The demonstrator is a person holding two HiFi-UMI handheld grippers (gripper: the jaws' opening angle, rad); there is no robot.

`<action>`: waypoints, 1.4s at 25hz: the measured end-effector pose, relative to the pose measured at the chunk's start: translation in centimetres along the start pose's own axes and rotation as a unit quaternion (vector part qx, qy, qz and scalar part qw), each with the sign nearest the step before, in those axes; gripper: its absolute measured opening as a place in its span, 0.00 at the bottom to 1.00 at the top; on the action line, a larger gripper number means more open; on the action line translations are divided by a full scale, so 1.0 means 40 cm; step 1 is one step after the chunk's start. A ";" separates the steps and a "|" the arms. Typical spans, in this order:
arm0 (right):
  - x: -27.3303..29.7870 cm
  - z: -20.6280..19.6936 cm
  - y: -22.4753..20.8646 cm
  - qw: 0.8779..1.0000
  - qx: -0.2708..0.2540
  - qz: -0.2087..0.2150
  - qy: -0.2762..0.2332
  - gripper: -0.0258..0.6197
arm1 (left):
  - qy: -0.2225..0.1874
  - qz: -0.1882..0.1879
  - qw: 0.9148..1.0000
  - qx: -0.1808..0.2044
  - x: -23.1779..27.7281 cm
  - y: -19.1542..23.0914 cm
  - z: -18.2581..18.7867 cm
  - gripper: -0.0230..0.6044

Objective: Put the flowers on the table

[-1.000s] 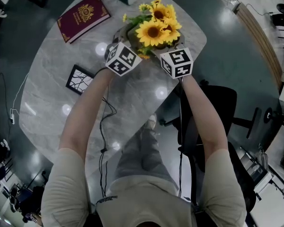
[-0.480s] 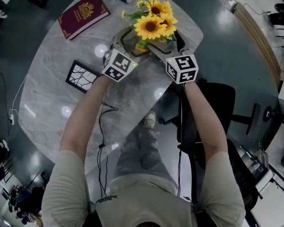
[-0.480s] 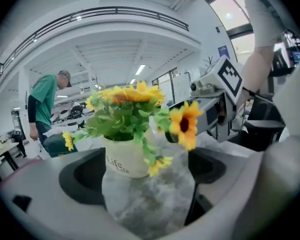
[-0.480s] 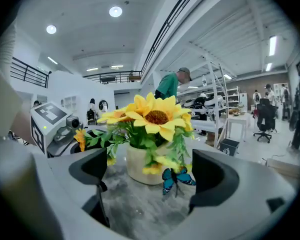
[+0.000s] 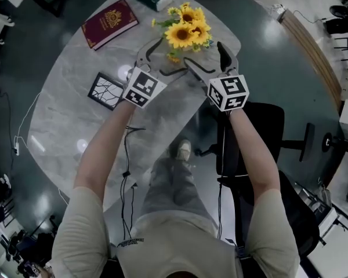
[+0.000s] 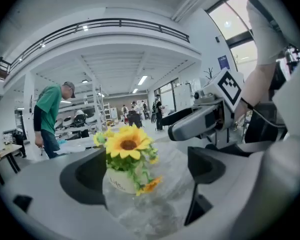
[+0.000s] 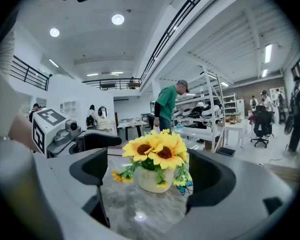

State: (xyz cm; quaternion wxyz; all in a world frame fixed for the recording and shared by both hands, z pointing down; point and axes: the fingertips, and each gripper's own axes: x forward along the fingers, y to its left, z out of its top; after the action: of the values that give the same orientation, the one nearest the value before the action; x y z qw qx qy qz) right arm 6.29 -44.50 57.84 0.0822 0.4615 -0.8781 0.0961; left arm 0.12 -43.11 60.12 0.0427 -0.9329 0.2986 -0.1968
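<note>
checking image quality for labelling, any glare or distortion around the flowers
Head view: bright light spots glare on the marble table, flowers sharp. Left gripper view: fisheye bending, flowers slightly soft. Right gripper view: same fisheye, flowers crisp, one glare spot on the table.

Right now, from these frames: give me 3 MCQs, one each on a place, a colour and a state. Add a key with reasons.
1. Where is the flower pot?
A) in mid-air
B) standing on the marble table, near its far edge
C) out of every view

2. What colour is the cover of the book?
A) blue
B) green
C) dark red

3. How do the left gripper and right gripper stand?
A) both open, gripping nothing
B) both shut on the pot
C) left shut, right open

Key:
1 B: both gripper views show the pot's base resting on the marble.
2 C: the head view shows a dark red cover with a gold crest.
3 A: each gripper view shows its jaws wide apart, with the pot ahead of them, ungripped.
</note>
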 end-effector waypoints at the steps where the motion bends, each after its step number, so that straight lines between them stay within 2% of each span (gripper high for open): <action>1: -0.016 0.023 0.005 1.000 0.001 -0.001 -0.004 0.84 | -0.008 0.003 1.000 -0.002 -0.017 -0.001 0.028 0.85; 4: -0.061 0.096 0.028 1.000 0.005 0.004 -0.013 0.84 | -0.032 0.012 0.999 0.001 -0.068 -0.001 0.118 0.81; 7: -0.107 0.180 0.057 0.999 -0.001 0.012 -0.029 0.84 | -0.060 0.024 0.998 0.009 -0.127 0.003 0.215 0.59; 9: -0.142 0.243 0.078 0.999 -0.004 0.016 -0.043 0.83 | -0.077 0.029 0.997 0.010 -0.172 0.006 0.282 0.50; 11: -0.183 0.311 0.097 0.998 -0.002 0.016 -0.063 0.71 | -0.096 0.031 0.995 0.010 -0.221 0.004 0.354 0.44; 14: -0.252 0.411 0.127 0.995 -0.010 0.007 -0.094 0.50 | -0.123 0.031 0.992 0.011 -0.298 -0.012 0.460 0.41; 18: -0.343 0.522 0.185 0.993 -0.029 0.005 -0.116 0.41 | -0.152 0.034 0.988 0.012 -0.404 -0.040 0.584 0.30; 22: -0.429 0.614 0.240 0.991 -0.031 0.002 -0.128 0.30 | -0.176 0.031 0.984 -0.004 -0.504 -0.076 0.689 0.22; 26: -0.511 0.686 0.295 0.989 -0.032 0.003 -0.145 0.21 | -0.190 0.035 0.981 -0.003 -0.594 -0.124 0.753 0.17; 29: -0.572 0.720 0.340 0.987 -0.030 0.012 -0.156 0.17 | -0.204 0.033 0.978 -0.018 -0.651 -0.165 0.776 0.13; 32: -0.631 0.726 0.382 0.986 -0.044 0.010 -0.163 0.13 | -0.224 0.015 0.974 -0.038 -0.694 -0.211 0.785 0.12; 35: -0.673 0.708 0.434 0.984 -0.072 0.007 -0.162 0.11 | -0.214 0.014 0.976 -0.027 -0.733 -0.257 0.769 0.10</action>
State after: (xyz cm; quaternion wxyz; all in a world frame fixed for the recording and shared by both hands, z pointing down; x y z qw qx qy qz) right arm 5.46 -20.39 22.53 -0.0284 0.4575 -0.8877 -0.0431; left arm -4.05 -19.03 23.88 0.0833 -0.9500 0.3005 0.0160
